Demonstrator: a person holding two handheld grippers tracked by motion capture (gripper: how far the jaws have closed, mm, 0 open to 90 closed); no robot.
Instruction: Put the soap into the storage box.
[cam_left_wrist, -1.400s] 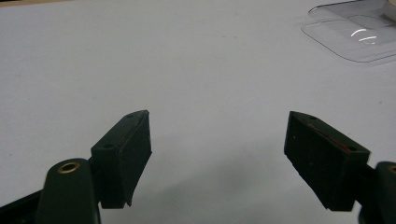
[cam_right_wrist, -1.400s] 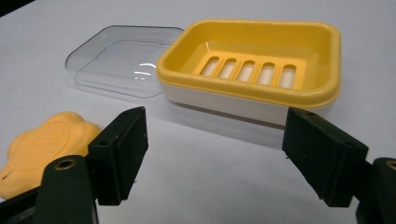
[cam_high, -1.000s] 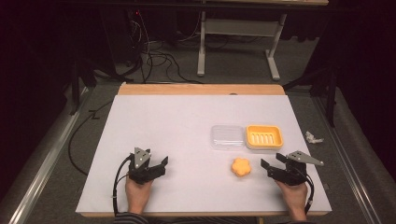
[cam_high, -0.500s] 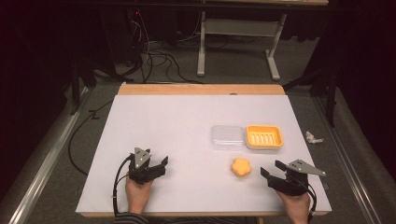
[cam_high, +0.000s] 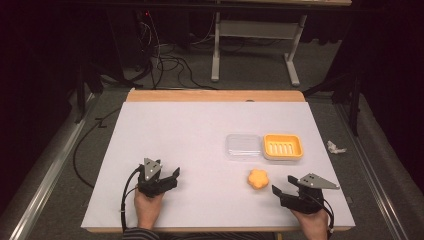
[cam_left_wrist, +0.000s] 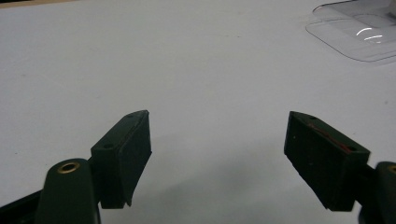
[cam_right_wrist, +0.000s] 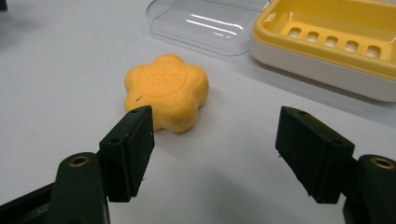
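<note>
While the orange flower-shaped bar of soap is lying loose on the white tabletop, just in front of the yellow slotted soap dish and its clear plastic lid, the right gripper is sitting near it — jaws spread, having just been opening, nothing between them. The approach seems to be under way. Next, I'd judge, it needs to swing left and straddle the soap. The left gripper is resting well apart, jaws wide and empty.
</note>
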